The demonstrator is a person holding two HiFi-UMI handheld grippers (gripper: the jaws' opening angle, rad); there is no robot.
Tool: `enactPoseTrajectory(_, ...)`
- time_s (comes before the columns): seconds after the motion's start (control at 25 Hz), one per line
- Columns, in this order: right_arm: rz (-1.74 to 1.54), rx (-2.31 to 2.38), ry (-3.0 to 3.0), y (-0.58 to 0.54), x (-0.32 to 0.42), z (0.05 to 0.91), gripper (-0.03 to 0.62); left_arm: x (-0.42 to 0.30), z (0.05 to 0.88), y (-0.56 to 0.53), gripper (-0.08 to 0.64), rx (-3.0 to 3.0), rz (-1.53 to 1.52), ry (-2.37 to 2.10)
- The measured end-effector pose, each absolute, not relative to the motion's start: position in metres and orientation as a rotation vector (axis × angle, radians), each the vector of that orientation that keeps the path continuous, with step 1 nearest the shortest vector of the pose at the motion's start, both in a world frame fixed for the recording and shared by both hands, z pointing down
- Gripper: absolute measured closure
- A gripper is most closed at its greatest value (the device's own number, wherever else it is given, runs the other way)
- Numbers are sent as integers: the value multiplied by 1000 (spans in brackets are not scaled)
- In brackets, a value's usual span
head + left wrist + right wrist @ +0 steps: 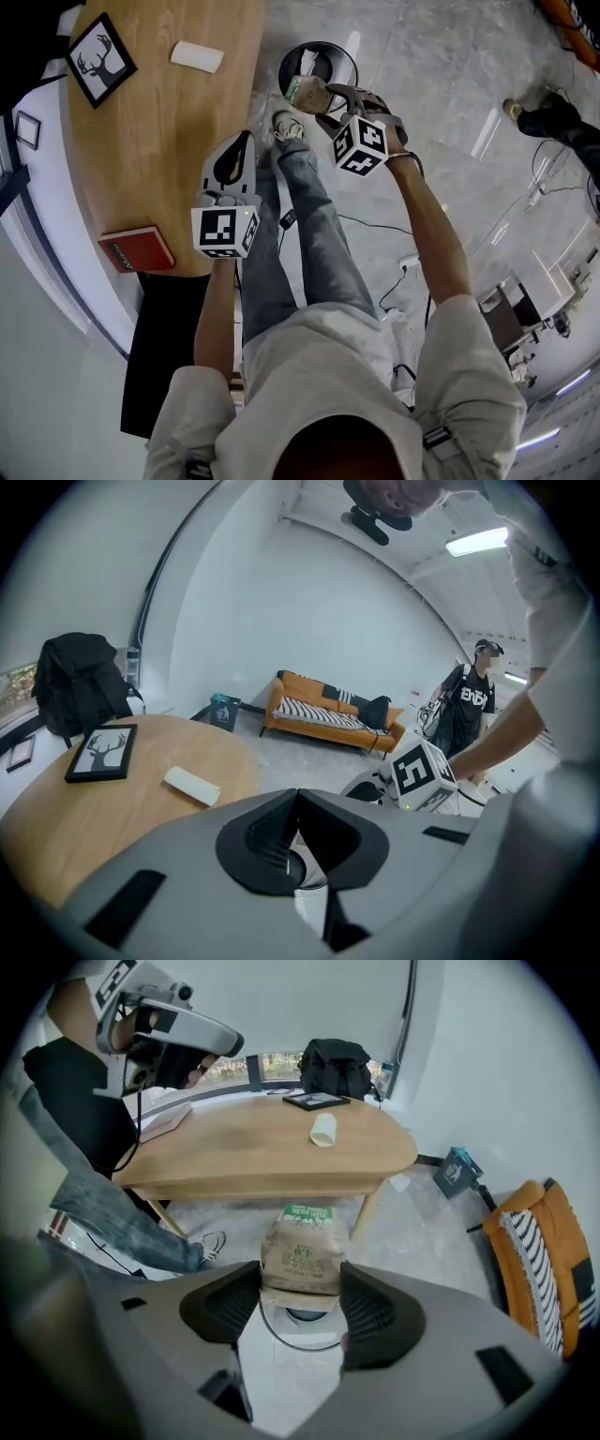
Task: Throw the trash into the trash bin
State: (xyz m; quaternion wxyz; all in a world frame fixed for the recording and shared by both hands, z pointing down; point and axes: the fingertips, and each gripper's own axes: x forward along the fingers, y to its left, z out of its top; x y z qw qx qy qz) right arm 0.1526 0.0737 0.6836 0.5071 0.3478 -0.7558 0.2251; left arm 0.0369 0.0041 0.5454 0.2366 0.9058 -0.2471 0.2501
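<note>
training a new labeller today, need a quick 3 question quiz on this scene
1. True or false: the right tongs are clamped on the brown carton.
2. Multiple choice: in the right gripper view, what shows just beyond the carton, between the tongs? A) the trash bin B) the red book C) the sofa
3. Fill in the gap: the left tongs are ____, with nothing between them.

Key: 1 true; 2 A; 3 shut
</note>
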Motion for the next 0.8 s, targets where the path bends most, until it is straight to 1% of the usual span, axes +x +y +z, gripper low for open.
enactPoseTrajectory(0.24,654,861,-1770,93,174,735,311,57,569,15,541,2480,711,-643)
enactPoseTrajectory(0.64,848,840,-1636,119,177,853,311,30,626,26,541,2410,773,-682)
enactPoseTrajectory(0.8,906,819,-1591,127,175,881,311,17,637,31,541,2379,785,-713)
